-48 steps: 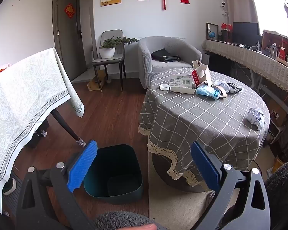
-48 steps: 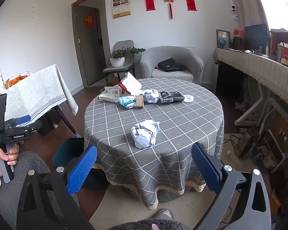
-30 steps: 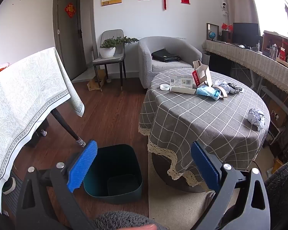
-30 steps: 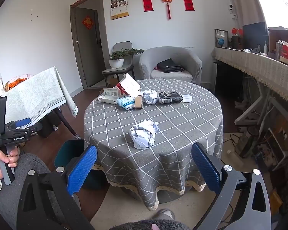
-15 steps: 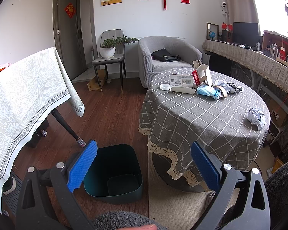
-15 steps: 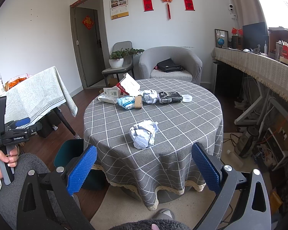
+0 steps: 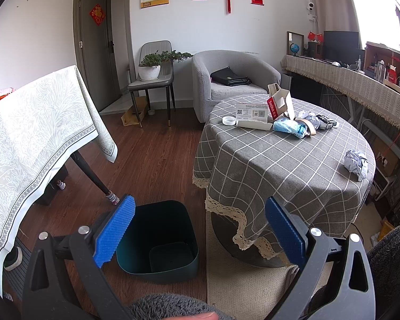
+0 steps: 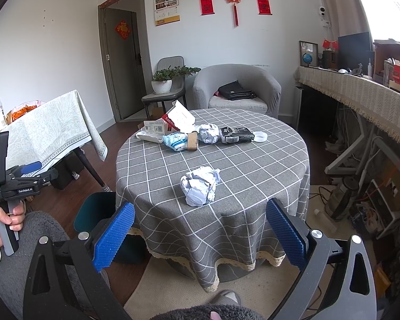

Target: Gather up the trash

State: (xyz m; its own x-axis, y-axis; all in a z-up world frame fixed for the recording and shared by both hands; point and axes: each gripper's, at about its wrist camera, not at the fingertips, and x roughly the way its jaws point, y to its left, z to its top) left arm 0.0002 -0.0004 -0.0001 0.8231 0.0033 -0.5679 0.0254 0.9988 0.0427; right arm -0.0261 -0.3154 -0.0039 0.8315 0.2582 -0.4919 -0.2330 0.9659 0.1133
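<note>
A crumpled white paper ball (image 8: 200, 186) lies on the near part of the round grey checked table (image 8: 253, 165); it also shows in the left wrist view (image 7: 356, 161). Further back lie an opened cardboard box (image 8: 170, 124), a blue packet (image 8: 175, 140), another paper wad (image 8: 208, 132), a black packet (image 8: 237, 134) and a tape roll (image 8: 259, 136). A dark green bin (image 7: 160, 237) stands empty on the floor left of the table. My left gripper (image 7: 200, 232) is open and empty above the bin. My right gripper (image 8: 200, 234) is open and empty, short of the paper ball.
A table with a pale patterned cloth (image 7: 26, 138) stands at the left. A grey armchair (image 8: 237, 90) and a chair with a potted plant (image 8: 164, 84) stand at the back. A long covered counter (image 8: 360, 93) runs along the right, with cables and clutter under it.
</note>
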